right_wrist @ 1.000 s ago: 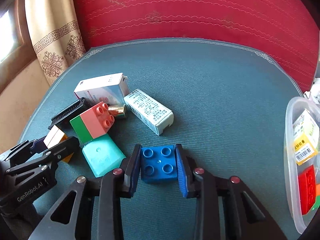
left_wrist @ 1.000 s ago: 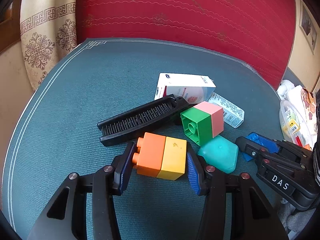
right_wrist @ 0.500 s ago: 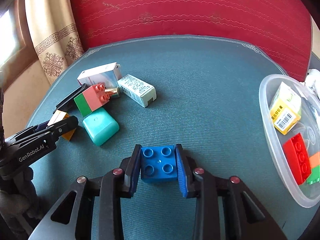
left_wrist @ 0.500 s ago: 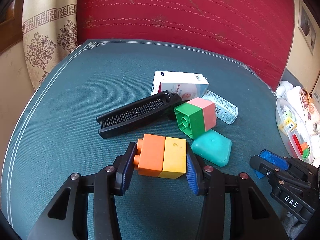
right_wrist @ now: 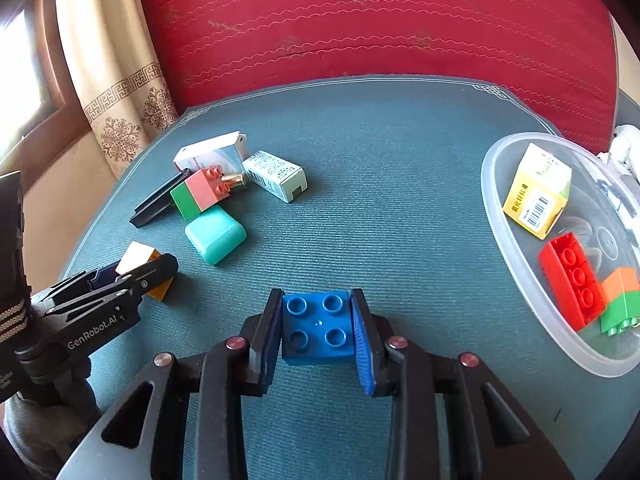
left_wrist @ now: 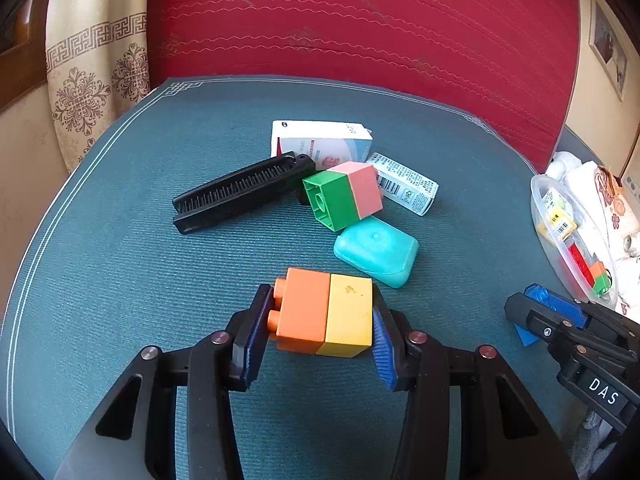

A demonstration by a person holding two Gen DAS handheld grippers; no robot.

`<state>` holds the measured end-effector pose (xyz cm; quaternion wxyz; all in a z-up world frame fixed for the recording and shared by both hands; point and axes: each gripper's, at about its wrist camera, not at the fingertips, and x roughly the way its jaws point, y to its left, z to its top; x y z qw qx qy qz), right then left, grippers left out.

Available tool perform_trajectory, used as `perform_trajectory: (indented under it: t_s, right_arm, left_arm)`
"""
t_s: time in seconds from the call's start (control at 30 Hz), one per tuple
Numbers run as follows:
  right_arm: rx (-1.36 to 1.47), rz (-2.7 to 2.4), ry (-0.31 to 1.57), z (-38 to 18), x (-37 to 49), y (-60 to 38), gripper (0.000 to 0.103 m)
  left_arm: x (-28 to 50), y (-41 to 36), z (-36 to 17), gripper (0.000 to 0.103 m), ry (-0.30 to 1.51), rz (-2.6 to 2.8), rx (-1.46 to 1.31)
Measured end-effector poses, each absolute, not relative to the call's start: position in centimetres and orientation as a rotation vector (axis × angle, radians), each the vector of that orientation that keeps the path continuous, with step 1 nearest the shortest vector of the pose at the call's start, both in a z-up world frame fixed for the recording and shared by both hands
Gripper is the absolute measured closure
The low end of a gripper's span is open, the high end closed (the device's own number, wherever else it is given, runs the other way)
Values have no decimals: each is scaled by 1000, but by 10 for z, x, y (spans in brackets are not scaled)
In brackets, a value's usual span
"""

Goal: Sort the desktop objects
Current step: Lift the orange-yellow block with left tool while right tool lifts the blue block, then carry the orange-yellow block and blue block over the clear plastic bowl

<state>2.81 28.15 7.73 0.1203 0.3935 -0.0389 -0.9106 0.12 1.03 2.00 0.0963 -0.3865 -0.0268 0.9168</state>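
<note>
The left gripper (left_wrist: 320, 330) has its jaws pinched on an orange-and-yellow block (left_wrist: 326, 312), one pad against the orange studs and the other against the yellow end. The right gripper (right_wrist: 318, 334) has its jaws pinched on a blue block (right_wrist: 318, 330), studs up, a pad flat on each side.

Both are over a teal mat (right_wrist: 392, 200). Just beyond the left gripper lies a teal case (left_wrist: 376, 250), and touching its far edge is a green-and-pink block (left_wrist: 342, 196) tipped on its side. A black comb (left_wrist: 240, 192) stretches to the left of that block. Behind them lie a white box (left_wrist: 320, 142) and a smaller printed box (left_wrist: 406, 184), angled to the right.

At the right edge of the mat stands a clear tub (right_wrist: 496, 208). In it are a yellow box (right_wrist: 536, 190) at the far end, a red block (right_wrist: 572, 282) nearer, and an orange-and-green block (right_wrist: 620, 300) right of the red one. A red cushion (right_wrist: 360, 20) rises behind the mat, and a patterned curtain (right_wrist: 116, 96) hangs at far left.
</note>
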Motion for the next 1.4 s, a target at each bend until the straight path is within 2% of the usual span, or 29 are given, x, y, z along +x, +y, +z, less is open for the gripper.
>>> perform_trajectory:
  t_s: [1.4]
  right_arm:
    - [990, -2867, -301, 114, 72, 394, 67]
  left_arm:
    - [35, 162, 46, 55, 240, 2516, -1014]
